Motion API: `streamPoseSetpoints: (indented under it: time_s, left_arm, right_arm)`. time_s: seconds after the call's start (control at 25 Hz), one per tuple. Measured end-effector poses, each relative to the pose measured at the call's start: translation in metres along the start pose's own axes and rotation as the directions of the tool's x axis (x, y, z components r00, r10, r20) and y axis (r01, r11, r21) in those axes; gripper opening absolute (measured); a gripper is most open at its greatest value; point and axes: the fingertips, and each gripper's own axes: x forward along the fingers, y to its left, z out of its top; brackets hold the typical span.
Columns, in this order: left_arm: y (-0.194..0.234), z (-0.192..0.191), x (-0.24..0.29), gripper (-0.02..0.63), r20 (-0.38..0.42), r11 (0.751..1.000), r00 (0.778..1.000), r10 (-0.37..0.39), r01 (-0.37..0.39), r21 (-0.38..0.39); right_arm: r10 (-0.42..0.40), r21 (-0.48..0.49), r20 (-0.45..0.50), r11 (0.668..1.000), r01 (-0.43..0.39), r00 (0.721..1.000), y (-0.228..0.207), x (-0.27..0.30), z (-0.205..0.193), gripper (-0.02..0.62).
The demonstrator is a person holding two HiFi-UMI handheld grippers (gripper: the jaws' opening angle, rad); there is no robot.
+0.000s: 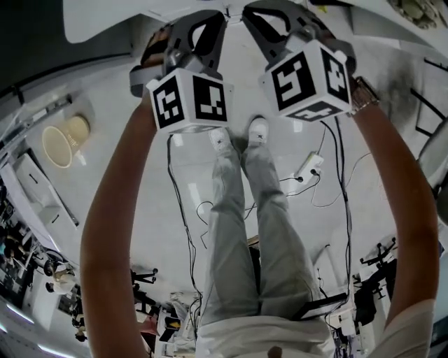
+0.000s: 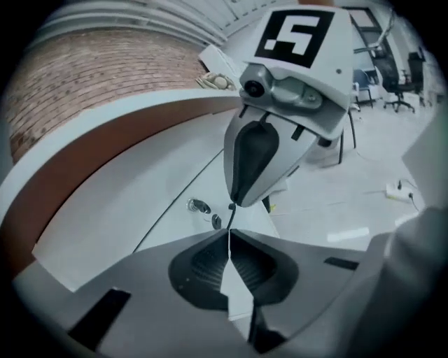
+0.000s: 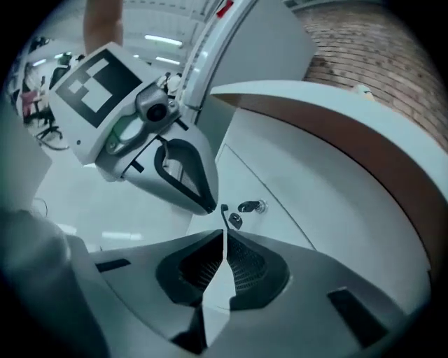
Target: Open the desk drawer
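Observation:
The white drawer front (image 2: 140,210) sits under the desk's white edge with its brown underside (image 2: 105,150). A small lock with a key (image 2: 199,206) in it is on that front; in the right gripper view the lock (image 3: 252,207) has a dark key tag hanging from it. My left gripper (image 2: 229,234) is shut and empty, a short way from the lock. My right gripper (image 3: 224,234) is shut and empty too, just beside the left. In the head view both grippers, left (image 1: 217,21) and right (image 1: 255,17), point at the desk side by side, tips almost meeting.
Below me are the person's legs and white shoes (image 1: 257,131). Black cables and a power strip (image 1: 309,166) lie on the pale floor. A round bin (image 1: 61,140) stands at the left. Office chairs (image 2: 399,77) stand far off, and a brick wall (image 2: 91,77) runs behind the desk.

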Motion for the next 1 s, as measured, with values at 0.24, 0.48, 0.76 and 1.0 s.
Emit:
streamPoseSetpoints:
  time_s: [0.24,0.48,0.76,1.0]
  left_arm:
    - [0.005,-0.019,0.027,0.04,-0.087,0.975,0.996,-0.027,0.045,0.219]
    - [0.007,-0.028,0.047,0.125,-0.156,0.956,0.987,-0.033,0.077,0.282]
    - [0.001,-0.037,0.059,0.161,-0.196,0.912,0.98,-0.022,0.1,0.398]
    - [0.002,-0.027,0.063,0.027,-0.165,0.881,0.986,0.039,0.044,0.471]
  right_arm:
    - [-0.039,-0.199,-0.072,0.98,0.024,0.997,-0.007,0.03,-0.008,0.059]
    - [-0.029,-0.259,-0.166,0.966,-0.016,0.986,-0.009,0.052,-0.024,0.127]
    - [-0.067,-0.372,-0.207,0.928,-0.015,0.976,-0.007,0.069,-0.028,0.112]
    - [-0.167,-0.547,-0.155,0.835,0.056,0.974,-0.013,0.067,-0.033,0.04]
